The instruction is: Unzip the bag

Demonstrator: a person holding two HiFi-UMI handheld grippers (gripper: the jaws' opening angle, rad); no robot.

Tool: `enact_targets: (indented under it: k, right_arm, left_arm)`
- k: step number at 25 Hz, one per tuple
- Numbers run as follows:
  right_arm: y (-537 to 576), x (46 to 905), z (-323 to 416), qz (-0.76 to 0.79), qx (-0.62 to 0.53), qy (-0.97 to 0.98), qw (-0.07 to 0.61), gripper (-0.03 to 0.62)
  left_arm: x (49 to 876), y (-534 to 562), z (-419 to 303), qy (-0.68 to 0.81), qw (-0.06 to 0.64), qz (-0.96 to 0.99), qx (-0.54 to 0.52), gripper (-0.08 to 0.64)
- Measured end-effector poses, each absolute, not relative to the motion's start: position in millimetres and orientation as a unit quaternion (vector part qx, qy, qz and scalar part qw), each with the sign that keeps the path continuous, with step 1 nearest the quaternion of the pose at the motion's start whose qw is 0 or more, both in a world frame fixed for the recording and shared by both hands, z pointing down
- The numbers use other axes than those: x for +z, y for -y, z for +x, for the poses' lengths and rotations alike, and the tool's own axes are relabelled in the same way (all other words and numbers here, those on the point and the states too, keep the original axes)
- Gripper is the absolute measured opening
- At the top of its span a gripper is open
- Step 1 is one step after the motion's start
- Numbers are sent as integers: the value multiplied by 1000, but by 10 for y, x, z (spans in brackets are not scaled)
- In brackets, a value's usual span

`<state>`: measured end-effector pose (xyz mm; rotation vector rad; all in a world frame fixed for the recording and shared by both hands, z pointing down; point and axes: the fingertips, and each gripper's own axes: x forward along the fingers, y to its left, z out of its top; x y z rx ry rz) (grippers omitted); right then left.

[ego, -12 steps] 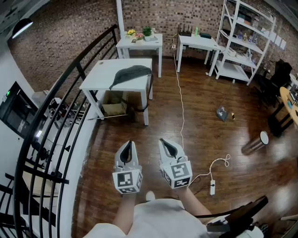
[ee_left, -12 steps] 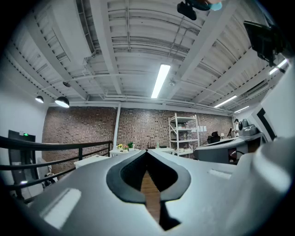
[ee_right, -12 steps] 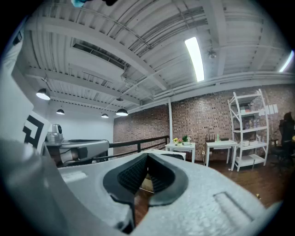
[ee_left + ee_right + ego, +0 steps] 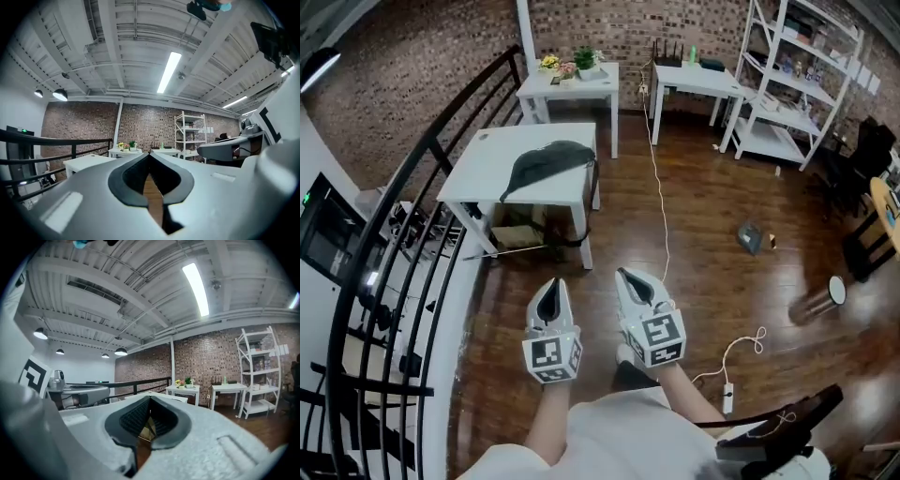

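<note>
A dark grey bag (image 4: 546,161) lies flat on a white table (image 4: 492,169) across the room, far ahead of both grippers. My left gripper (image 4: 550,285) is held low in front of the person, its jaws shut and empty. Beside it my right gripper (image 4: 629,276) is also shut with nothing in it. In the left gripper view the left gripper (image 4: 149,154) points along the room toward the white tables (image 4: 84,161). The right gripper (image 4: 150,399) in its own view shows closed jaws tip to tip. The bag does not show in either gripper view.
A black railing (image 4: 412,216) runs along the left. Two more white tables (image 4: 572,84) (image 4: 698,82) stand at the brick wall, and a white shelf unit (image 4: 792,84) at the right. A white cable (image 4: 661,178) and power strip (image 4: 727,397) lie on the wood floor. A cardboard box (image 4: 520,225) sits under the bag's table.
The view has moved forward and a little left, so the table with the bag sits lower and nearer. Both grippers stay shut in the same pose.
</note>
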<state>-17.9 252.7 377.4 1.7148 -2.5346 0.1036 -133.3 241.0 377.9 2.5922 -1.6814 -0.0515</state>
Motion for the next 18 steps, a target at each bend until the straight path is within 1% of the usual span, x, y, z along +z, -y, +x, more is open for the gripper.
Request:
enact_targets:
  k: [6, 13, 18]
  right_arm:
    - [-1468, 3482, 127, 510, 9, 859, 44, -12]
    - [-636, 4064, 419, 513, 82, 852, 67, -12]
    - [18, 4254, 568, 525, 87, 844, 69, -12]
  left_arm:
    - [3648, -1448, -798, 548, 15, 836, -16, 6]
    - [3903, -623, -634, 561, 33, 827, 18, 6]
    - [4098, 114, -503, 547, 36, 836, 27, 6]
